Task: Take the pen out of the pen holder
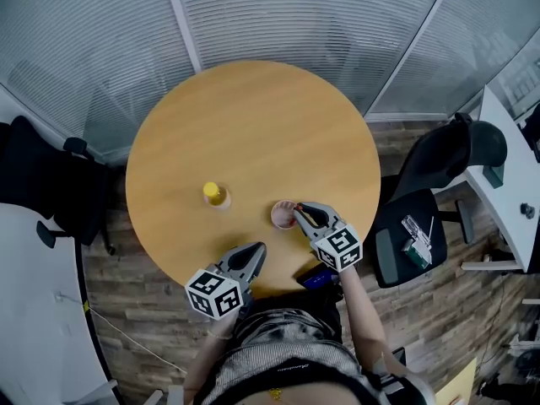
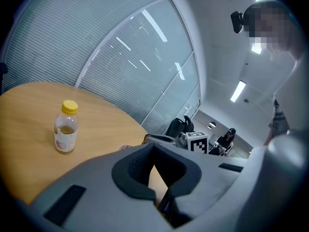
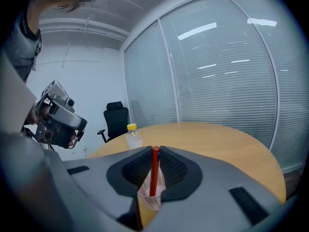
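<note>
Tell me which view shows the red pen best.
The right gripper view: the pen stands upright, clamped between that gripper's jaws, its lower end in the pink pen holder. In the head view the right gripper covers nearly all of it. The left gripper view does not show it.

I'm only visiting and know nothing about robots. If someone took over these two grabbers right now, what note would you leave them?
Left gripper: shut, empty, at the near edge of the table.
Right gripper: shut on the red pen, gripping near its top.
Things: the pen is upright, with its lower end inside the pink pen holder, which is on the table in front of the person. A yellow-capped bottle stands to the holder's left, apart from it.
Done: pen gripped.
Left: lift the pen straight up until it clears the holder. The holder looks light, so it may tip.
</note>
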{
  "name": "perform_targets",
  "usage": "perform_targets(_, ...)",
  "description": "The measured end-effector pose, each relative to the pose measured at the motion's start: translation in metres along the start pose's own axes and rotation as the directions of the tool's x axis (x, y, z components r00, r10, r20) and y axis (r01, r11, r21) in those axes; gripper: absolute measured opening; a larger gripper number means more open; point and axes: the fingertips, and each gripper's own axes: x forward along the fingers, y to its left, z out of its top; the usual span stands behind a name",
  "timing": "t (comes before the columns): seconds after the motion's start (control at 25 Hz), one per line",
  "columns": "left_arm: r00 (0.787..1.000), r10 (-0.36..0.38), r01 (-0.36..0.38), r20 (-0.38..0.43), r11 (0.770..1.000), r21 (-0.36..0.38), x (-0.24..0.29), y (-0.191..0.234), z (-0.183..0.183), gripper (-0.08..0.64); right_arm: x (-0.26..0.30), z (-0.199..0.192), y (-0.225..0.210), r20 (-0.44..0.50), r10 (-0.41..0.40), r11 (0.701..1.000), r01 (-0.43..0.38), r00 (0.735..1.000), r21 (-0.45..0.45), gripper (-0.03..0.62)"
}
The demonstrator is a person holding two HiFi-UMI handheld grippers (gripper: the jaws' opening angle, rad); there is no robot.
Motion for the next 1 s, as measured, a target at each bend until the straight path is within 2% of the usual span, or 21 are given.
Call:
perform_targets(0.4, 0.999, -0.001, 0.0, 0.044, 1.0, 0.022, -0.011, -0.008, 0.01, 0.003, -0.024, 0.04, 0.015, 0.075, -0.009, 0.999, 0.012, 0.997, -0.052, 0.061)
perform_targets(0.68, 0.997, -0.03, 0.025, 0.072, 0.997, 0.067, -0.018, -0.024, 0.026, 0.003, -0.046, 0.08, 0.04, 0.096, 0.034, 0.991, -0.021, 0.995, -0.133, 0.061)
perform_targets(1.0, 0.995, -0.055, 0.049, 0.079, 0.996, 0.076, -0.015, -0.041, 0.026, 0.003, -0.085, 0.128, 0.054, 0.18, 0.007, 0.985, 0.024, 0.984, -0.169, 0.061)
